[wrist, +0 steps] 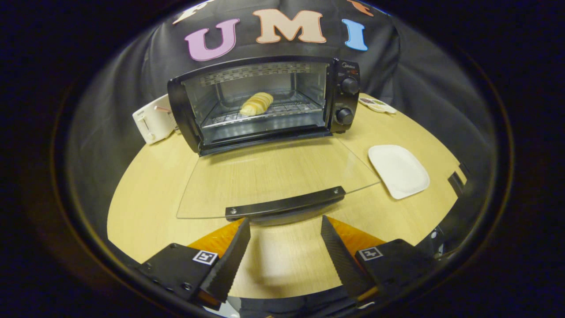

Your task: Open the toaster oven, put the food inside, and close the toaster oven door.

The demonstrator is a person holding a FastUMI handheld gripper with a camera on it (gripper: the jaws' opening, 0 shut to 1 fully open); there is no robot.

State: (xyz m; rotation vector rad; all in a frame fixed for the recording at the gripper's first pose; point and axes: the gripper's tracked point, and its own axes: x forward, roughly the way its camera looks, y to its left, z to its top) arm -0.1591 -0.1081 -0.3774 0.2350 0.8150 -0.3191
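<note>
Looking past my gripper (285, 236), I see its jaws wide apart, holding nothing. The food (256, 104) sits on the rack inside the toaster oven (344, 95). The glass door (273, 176) lies flat down, its handle (285, 203) just ahead, so I must lift it shut.

A round table (145, 207) with a pale wood-grain top stands in the middle of the booth. Behind it and on both sides hangs a black cloth wall (423, 101), with soft folds in it. On the far left of the table, a white pop-up toaster (152, 120) stands near the cloth. On the far right lies a small flat card with coloured patches (376, 105); what it is cannot be told. The light comes from above and gives soft reflections on the table top, with a faint shadow on its near part.
</note>
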